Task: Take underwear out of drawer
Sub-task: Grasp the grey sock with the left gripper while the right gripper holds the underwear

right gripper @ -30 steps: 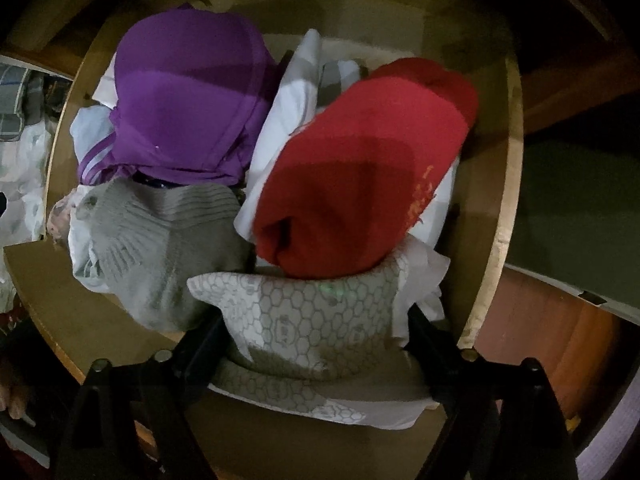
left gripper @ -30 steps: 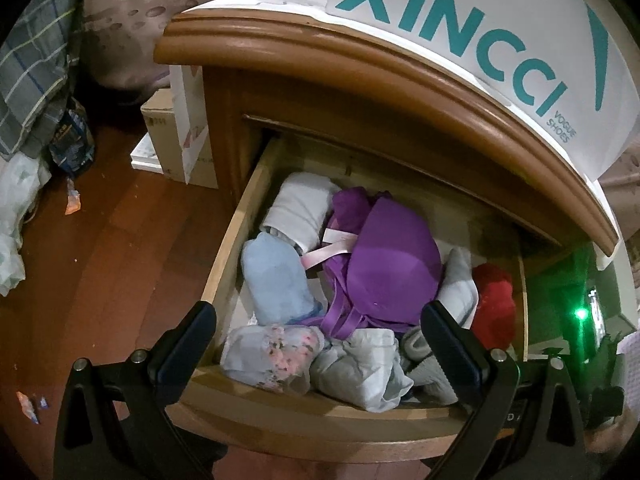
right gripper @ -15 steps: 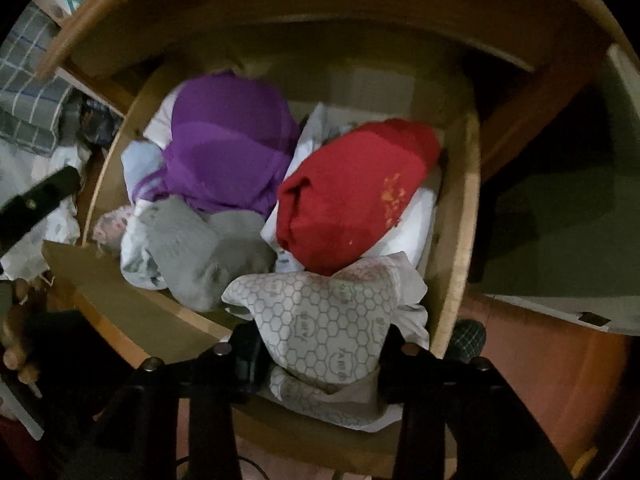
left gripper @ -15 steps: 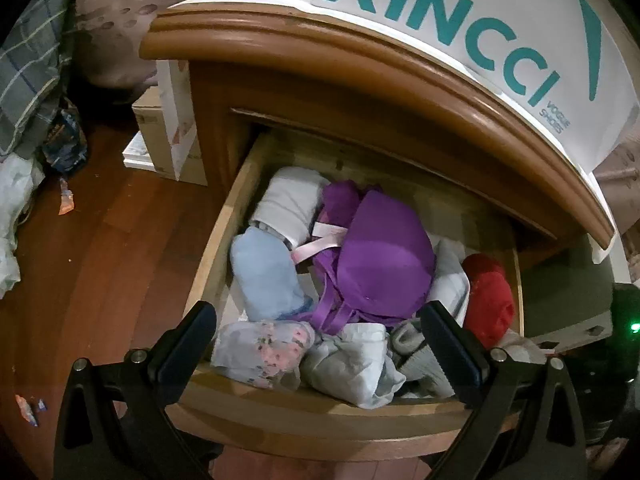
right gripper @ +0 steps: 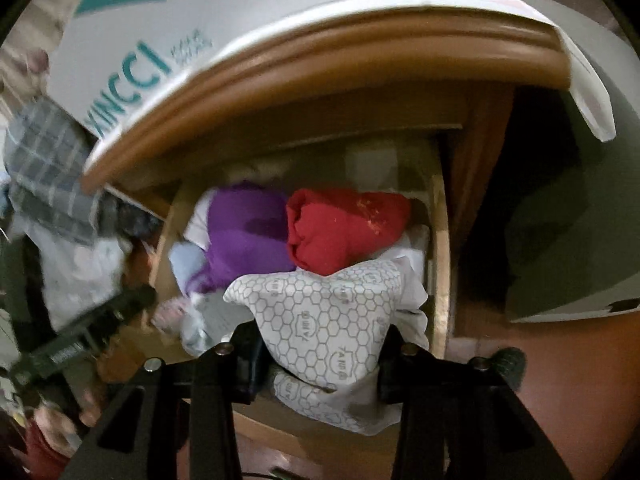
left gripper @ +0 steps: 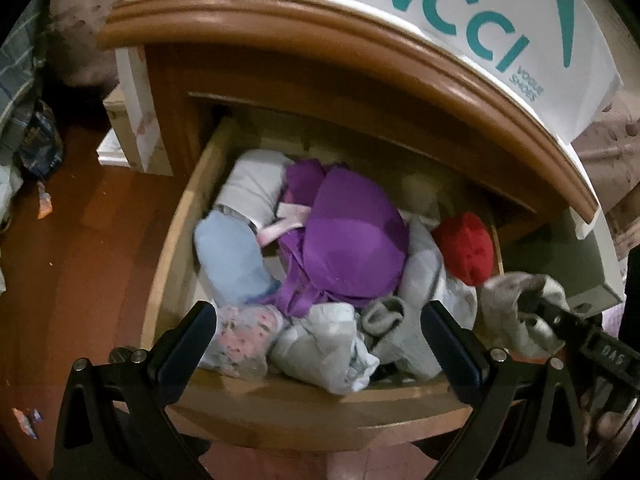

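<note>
Right hand-held gripper [right gripper: 320,364] has its jaws closed in on a white folded piece of underwear with a grey hexagon print [right gripper: 332,320]; jaws have just been closing, and the cloth is pinched between them, bulging above the fingers; the piece sits at the front right corner of the drawer [right gripper: 440,248], over the front edge, blurred; whether it is clear of the pile below, cannot tell; in the left wrist view the same piece [left gripper: 516,308] shows as a grey-white bundle at the drawer's right front corner.

Left hand-held gripper [left gripper: 320,344] hangs over the drawer front with jaws wide apart, nothing between them.

Just behind the held piece: a red roll [right gripper: 344,232] against the right wall; a purple bra [left gripper: 352,252] in the middle; a pale blue roll [left gripper: 228,260] and a white roll [left gripper: 252,188] on the left; a floral piece [left gripper: 244,336] and a light grey bundle [left gripper: 324,352] along the front.

Drawer is pulled out of a wooden nightstand [left gripper: 320,40]; a white bag with teal lettering [left gripper: 440,8] lies on the top surface; wood floor [left gripper: 72,240] to the left.
</note>
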Tool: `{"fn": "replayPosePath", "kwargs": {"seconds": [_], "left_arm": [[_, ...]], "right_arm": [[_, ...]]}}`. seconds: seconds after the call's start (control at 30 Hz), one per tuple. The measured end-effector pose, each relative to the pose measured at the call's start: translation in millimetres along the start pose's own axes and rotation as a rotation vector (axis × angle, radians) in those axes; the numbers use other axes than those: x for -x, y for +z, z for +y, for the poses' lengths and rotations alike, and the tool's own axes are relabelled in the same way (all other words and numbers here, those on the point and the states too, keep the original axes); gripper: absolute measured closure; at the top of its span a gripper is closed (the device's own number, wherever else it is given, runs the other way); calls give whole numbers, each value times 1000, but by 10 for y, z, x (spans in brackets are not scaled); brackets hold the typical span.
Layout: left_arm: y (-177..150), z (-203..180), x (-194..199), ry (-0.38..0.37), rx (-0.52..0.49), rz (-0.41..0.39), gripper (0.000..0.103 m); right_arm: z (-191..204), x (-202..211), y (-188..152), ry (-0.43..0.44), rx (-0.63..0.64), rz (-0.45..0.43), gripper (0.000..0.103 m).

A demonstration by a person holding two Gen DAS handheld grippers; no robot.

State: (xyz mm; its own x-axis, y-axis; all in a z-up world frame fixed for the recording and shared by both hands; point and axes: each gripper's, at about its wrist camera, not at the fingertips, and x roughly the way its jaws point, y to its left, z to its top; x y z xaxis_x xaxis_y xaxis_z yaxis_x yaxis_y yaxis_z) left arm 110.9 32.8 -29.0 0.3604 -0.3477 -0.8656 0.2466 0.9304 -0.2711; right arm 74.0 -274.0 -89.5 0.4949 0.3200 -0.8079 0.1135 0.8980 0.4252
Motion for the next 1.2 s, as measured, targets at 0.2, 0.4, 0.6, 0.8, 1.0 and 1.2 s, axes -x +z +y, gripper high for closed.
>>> {"fn": "replayPosePath", "kwargs": {"seconds": [0.2, 0.4, 0.6, 0.8, 1.0, 1.2], "left_arm": [[4, -240, 56, -5, -95, -3, 2], [-7, -488, -117, -38, -108, 107, 2], [39, -731, -438, -20, -94, 249, 2], [134, -870, -750, 8, -93, 350, 4], [148, -896, -909, 62, -153, 392, 7], [61, -979, -1022, 144, -229, 424, 13]], "right_arm": [[-73, 134, 43, 157, -48, -76, 63], [-133, 355, 107, 197, -58, -151, 63], [-304, 495, 167, 174, -110, -203, 63], [-383, 528, 164, 161, -143, -214, 63], [-425, 525, 176, 168, -157, -214, 63], [-440, 536, 176, 174, -171, -215, 63]]}}
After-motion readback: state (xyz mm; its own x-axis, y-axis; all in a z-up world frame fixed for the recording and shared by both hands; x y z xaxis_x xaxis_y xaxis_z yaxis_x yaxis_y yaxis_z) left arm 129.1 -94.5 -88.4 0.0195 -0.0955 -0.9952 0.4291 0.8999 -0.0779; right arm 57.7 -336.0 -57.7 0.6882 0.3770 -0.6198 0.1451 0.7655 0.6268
